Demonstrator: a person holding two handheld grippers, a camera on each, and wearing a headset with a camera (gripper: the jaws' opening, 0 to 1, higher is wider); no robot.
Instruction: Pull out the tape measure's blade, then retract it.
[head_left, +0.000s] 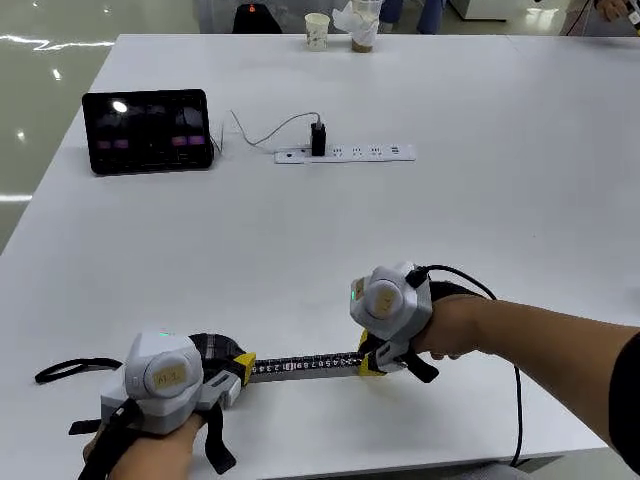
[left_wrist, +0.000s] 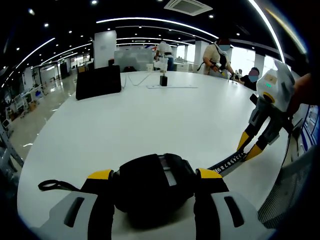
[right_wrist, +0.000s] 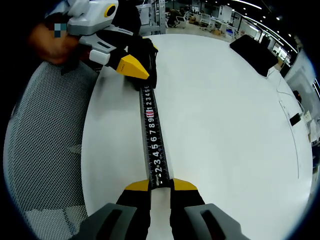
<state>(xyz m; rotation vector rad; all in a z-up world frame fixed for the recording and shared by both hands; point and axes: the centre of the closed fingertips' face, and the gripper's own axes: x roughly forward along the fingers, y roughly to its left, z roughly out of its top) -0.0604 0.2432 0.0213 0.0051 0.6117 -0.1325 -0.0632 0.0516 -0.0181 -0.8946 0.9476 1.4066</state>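
A black tape measure case (left_wrist: 152, 182) sits between the yellow-tipped fingers of my left gripper (left_wrist: 156, 175), which is shut on it near the table's front edge (head_left: 215, 352). Its dark blade (head_left: 305, 364) with white numbers runs rightward along the table to my right gripper (head_left: 368, 362). In the right gripper view the blade (right_wrist: 152, 142) stretches from the case (right_wrist: 145, 60) to my right gripper (right_wrist: 161, 184), which is shut on the blade's end. A black wrist strap (head_left: 72, 369) trails left from the case.
A dark tablet (head_left: 148, 130) stands at the back left of the white table (head_left: 420, 220). A white power strip (head_left: 345, 153) with a black plug and cable lies behind the middle. Paper cups (head_left: 317, 30) stand at the far edge. People stand beyond the table.
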